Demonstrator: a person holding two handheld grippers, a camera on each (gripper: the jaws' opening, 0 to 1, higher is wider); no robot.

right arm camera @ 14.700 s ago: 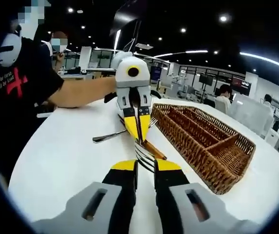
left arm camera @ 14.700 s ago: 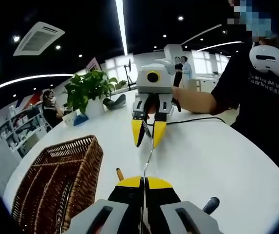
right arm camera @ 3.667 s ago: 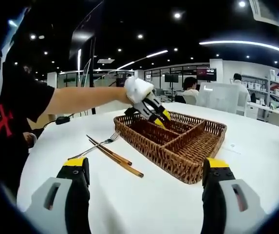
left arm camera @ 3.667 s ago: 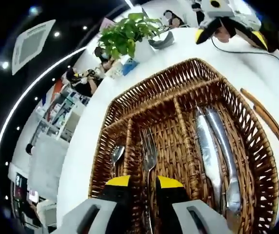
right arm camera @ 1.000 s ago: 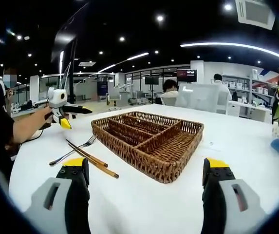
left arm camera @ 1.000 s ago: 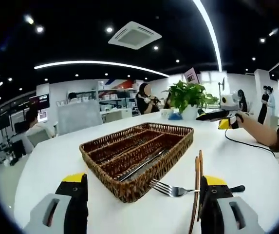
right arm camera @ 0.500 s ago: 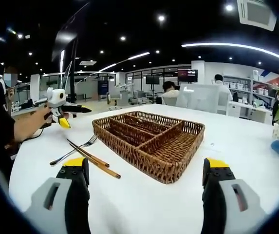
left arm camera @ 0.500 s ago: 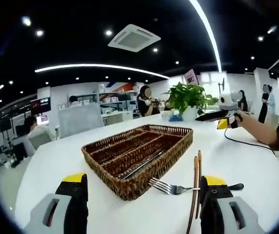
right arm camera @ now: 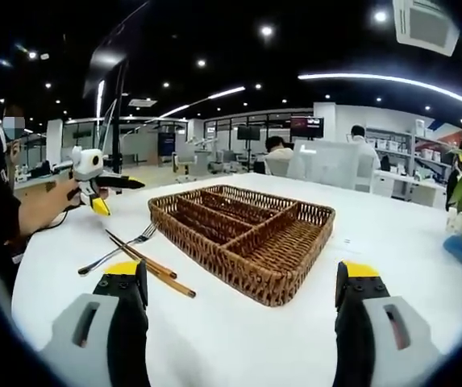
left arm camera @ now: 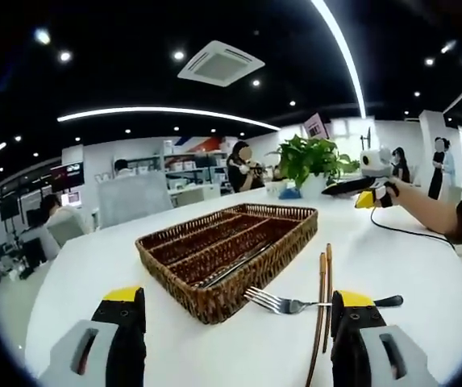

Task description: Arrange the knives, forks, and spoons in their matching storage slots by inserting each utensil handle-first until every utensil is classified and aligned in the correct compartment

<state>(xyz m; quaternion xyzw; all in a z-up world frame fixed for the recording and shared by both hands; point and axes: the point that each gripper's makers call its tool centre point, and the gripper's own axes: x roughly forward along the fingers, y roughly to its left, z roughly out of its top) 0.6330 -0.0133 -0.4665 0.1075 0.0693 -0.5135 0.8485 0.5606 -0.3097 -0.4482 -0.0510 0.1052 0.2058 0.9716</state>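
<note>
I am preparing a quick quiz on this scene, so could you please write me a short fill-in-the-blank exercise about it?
1. The fork lies on the white table, ____ the wicker tray.
2. Both tongs, left and right, stand ____ and hold nothing.
3. Beside the fork lie two wooden ____.
4. Behind the tray stands a potted ____.

Missing words: outside; open; chopsticks; plant

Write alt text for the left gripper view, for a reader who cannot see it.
A brown wicker basket with long compartments sits on a white table, with a fork and a pair of chopsticks lying beside it. The left gripper is open in the foreground; the right gripper is held beyond the basket.
</note>
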